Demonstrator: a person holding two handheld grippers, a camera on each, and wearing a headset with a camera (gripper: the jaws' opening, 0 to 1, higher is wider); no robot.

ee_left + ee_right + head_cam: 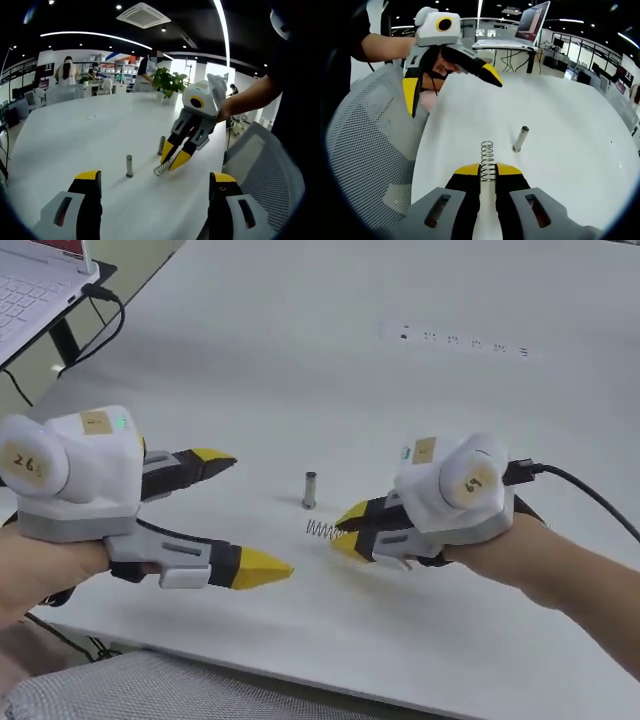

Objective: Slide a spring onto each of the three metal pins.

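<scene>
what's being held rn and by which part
The right gripper pinches the small coiled metal spring by one end, the rest sticking out ahead. The left gripper is open and empty.

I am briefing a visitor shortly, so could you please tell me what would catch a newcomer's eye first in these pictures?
The right gripper, right of centre over the white table, has its jaws shut on a small spring that sticks out toward a bare, upright metal pin. Opposite it, at the left, the left gripper has its yellow-tipped jaws wide open, holding nothing.
</scene>
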